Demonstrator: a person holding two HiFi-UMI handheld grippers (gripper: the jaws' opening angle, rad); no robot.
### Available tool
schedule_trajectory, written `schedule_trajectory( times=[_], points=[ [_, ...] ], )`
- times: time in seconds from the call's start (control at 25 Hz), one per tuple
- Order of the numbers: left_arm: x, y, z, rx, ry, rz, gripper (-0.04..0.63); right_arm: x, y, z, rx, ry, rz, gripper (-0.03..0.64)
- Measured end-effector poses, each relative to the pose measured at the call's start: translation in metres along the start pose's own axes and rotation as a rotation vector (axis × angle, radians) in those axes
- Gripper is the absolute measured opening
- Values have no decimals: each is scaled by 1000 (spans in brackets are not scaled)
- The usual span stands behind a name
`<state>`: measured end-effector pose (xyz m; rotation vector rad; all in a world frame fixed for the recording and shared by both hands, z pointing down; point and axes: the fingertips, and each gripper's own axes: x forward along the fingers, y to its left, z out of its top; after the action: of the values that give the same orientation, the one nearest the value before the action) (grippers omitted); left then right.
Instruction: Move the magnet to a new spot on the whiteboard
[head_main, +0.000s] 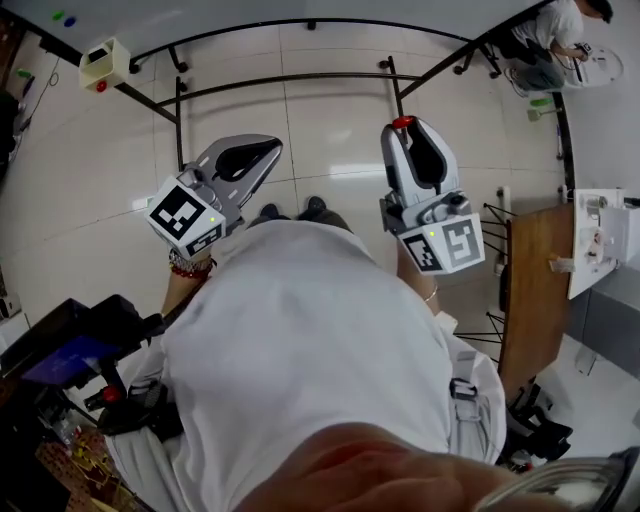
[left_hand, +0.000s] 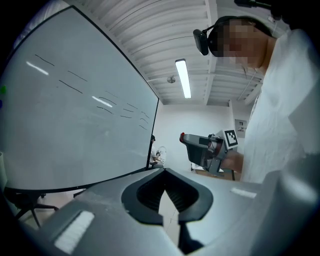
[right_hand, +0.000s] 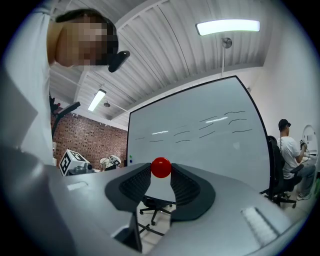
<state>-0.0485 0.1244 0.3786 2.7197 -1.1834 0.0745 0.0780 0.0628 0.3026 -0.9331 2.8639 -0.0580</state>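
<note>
My right gripper (head_main: 402, 126) is shut on a small red round magnet (head_main: 402, 122), pinched at the very tips of the jaws. In the right gripper view the magnet (right_hand: 161, 167) sits between the black pads (right_hand: 186, 187), with the whiteboard (right_hand: 200, 145) a way behind it. The magnet is off the board. My left gripper (head_main: 272, 148) is held at about the same height, shut and with nothing in it. The whiteboard (head_main: 250, 12) runs along the top of the head view and fills the left of the left gripper view (left_hand: 65, 115). Two small magnets, green (head_main: 57, 15) and blue (head_main: 70, 19), stick near its left end.
The whiteboard's black stand legs (head_main: 290, 78) cross the tiled floor ahead. A pale box (head_main: 105, 62) hangs at the board's left. A wooden table (head_main: 535, 290) is on the right, a seated person (head_main: 560, 25) beyond it. An office chair (right_hand: 152, 207) stands under the board. Equipment (head_main: 70, 350) crowds the lower left.
</note>
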Motion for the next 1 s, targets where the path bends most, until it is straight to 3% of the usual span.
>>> schedule_trajectory(
  times=[0.32, 0.52, 1.0],
  points=[
    [-55, 27, -15, 7, -25, -30, 5, 41, 59, -17, -28, -17, 39, 127],
    [-53, 17, -19, 33, 1, -57, 5, 31, 64, -23, -21, -12, 44, 127],
    [-49, 31, -14, 13, -18, -16, 5, 51, 54, -11, -34, -31, 86, 127]
  ],
)
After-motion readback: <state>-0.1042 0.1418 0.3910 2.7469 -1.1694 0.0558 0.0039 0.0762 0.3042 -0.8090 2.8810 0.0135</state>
